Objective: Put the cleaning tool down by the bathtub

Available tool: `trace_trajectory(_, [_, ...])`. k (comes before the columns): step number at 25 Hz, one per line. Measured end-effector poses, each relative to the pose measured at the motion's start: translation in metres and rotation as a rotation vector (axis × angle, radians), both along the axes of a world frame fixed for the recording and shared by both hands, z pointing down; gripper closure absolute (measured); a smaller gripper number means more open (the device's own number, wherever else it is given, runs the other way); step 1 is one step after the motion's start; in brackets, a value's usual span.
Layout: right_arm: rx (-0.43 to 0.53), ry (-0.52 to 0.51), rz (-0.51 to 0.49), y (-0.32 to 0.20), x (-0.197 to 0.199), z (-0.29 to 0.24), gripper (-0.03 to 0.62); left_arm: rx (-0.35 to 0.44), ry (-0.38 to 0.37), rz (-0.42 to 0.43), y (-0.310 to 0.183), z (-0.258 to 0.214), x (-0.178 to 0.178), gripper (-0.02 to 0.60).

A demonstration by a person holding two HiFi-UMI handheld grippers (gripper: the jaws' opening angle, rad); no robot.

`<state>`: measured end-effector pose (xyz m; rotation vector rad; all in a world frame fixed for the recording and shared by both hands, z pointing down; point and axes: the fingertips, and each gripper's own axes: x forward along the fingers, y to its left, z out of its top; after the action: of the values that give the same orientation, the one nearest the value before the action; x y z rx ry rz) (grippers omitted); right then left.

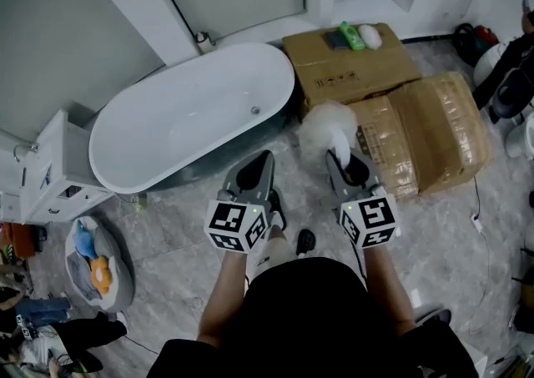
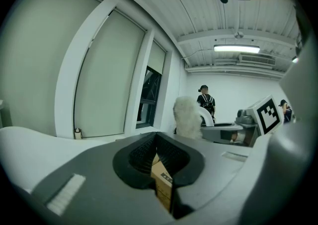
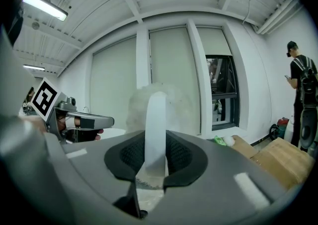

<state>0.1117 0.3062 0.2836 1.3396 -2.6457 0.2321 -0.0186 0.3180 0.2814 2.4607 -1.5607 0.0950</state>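
Observation:
A white oval bathtub [image 1: 117, 176] stands on the grey tiled floor at the upper left of the head view. My right gripper [image 1: 342, 159] is shut on the white handle [image 3: 155, 129] of a fluffy white cleaning tool [image 1: 327, 128]. The fluffy head points up and away, over the floor between the tub's right end and the cardboard boxes. My left gripper [image 1: 254, 172] hovers beside it, just in front of the tub, its jaws together with nothing between them. The left gripper view [image 2: 156, 157] shows the tool's fluffy head [image 2: 188, 117] off to its right.
Two cardboard boxes [image 1: 350, 68] [image 1: 425, 130] lie right of the tub, with a green item [image 1: 351, 36] on the far one. A white cabinet [image 1: 50, 172] and a basket of toys [image 1: 96, 259] sit at the left. A person [image 3: 300, 95] stands at the far right.

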Motion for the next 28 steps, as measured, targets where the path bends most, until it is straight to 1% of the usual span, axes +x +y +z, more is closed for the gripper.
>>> trace_trajectory(5, [-0.008, 0.009, 0.014, -0.015, -0.007, 0.001, 0.503, -0.003, 0.010, 0.019, -0.019, 0.002, -0.007, 0.583])
trace_trajectory(10, [-0.010, 0.018, 0.024, -0.044, -0.022, 0.001, 0.503, -0.003, -0.024, 0.041, -0.050, 0.007, -0.017, 0.583])
trace_trajectory(18, [-0.013, 0.015, 0.043, -0.107, -0.052, -0.004, 0.503, -0.010, -0.009, 0.068, -0.117, 0.005, -0.043, 0.583])
trace_trajectory(24, [-0.009, 0.020, 0.061, -0.153, -0.073, -0.010, 0.503, 0.003, 0.001, 0.086, -0.167, -0.002, -0.065, 0.583])
trace_trajectory(28, [-0.006, 0.026, 0.084, -0.178, -0.090, -0.013, 0.503, 0.004, 0.002, 0.108, -0.191, -0.005, -0.080, 0.583])
